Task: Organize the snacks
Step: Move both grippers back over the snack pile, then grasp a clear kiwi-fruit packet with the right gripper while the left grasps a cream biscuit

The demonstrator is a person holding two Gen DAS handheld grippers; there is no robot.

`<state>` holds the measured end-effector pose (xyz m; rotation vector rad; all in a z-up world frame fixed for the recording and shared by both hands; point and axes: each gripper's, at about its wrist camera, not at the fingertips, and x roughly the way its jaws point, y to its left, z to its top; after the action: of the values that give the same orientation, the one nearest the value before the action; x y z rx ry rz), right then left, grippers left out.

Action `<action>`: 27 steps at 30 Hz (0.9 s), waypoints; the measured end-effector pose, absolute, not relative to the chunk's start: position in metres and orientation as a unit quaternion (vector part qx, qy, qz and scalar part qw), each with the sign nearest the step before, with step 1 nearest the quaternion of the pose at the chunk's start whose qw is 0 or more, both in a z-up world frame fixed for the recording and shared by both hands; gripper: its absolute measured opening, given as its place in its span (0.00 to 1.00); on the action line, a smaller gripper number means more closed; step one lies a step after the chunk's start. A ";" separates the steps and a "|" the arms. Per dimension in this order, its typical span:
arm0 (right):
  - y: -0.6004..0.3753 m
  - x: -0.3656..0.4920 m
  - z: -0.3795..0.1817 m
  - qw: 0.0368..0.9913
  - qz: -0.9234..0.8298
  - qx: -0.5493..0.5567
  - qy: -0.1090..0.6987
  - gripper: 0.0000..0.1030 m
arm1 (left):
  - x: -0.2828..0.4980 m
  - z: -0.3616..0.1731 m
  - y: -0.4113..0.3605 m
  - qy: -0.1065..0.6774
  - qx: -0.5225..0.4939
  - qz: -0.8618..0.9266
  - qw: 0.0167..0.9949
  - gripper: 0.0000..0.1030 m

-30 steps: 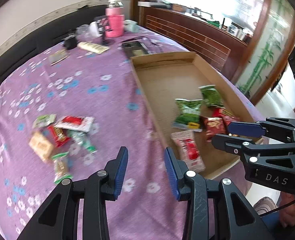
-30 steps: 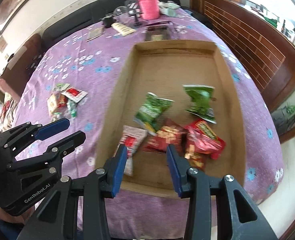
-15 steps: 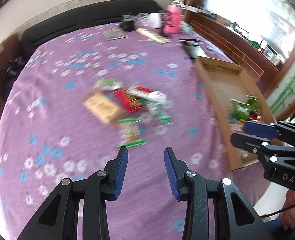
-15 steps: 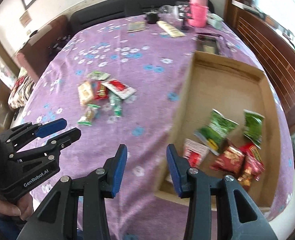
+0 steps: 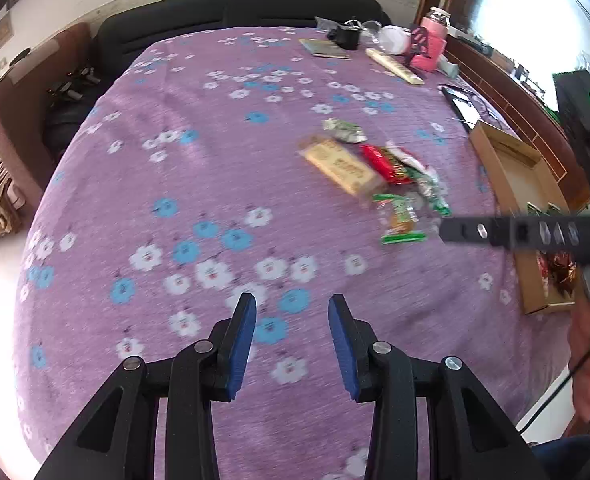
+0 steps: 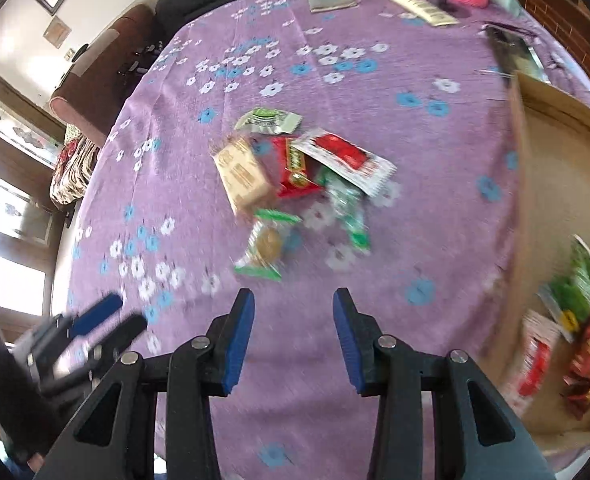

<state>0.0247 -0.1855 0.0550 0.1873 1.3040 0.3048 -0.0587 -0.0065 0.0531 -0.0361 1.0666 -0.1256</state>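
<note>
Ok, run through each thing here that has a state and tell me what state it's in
Left claw: open, empty.
Right claw: open, empty.
Brown cardboard tray: partly filled with snack packets.
Loose pile of snack packets: on the purple flowered cloth, outside the tray.
Pink insulated bottle: upright.

No lettering can be read in either view. The tan snack packet [image 6: 242,174] near the centre of the right wrist view and the red-and-white packet [image 6: 345,158] just right of it carry print, but motion blur smears it past reading. The same holds for the green packets in the cardboard box [image 6: 551,184] at the right edge.
</note>
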 end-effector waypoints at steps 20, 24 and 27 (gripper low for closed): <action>-0.157 0.051 0.026 0.775 0.112 0.041 0.620 0.19 | -0.045 0.050 0.026 0.516 -0.047 -0.049 0.854 0.38; -0.179 0.030 0.030 0.776 0.104 0.047 0.620 0.19 | -0.022 0.055 0.006 0.523 -0.051 -0.076 0.848 0.38; -0.198 0.011 0.034 0.781 0.093 0.040 0.616 0.19 | 0.005 0.056 -0.014 0.540 -0.063 -0.094 0.834 0.38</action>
<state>0.0107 -0.1977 0.0343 0.0871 1.3299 0.2007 0.0047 -0.0143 0.0565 -0.1331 1.1435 -0.1982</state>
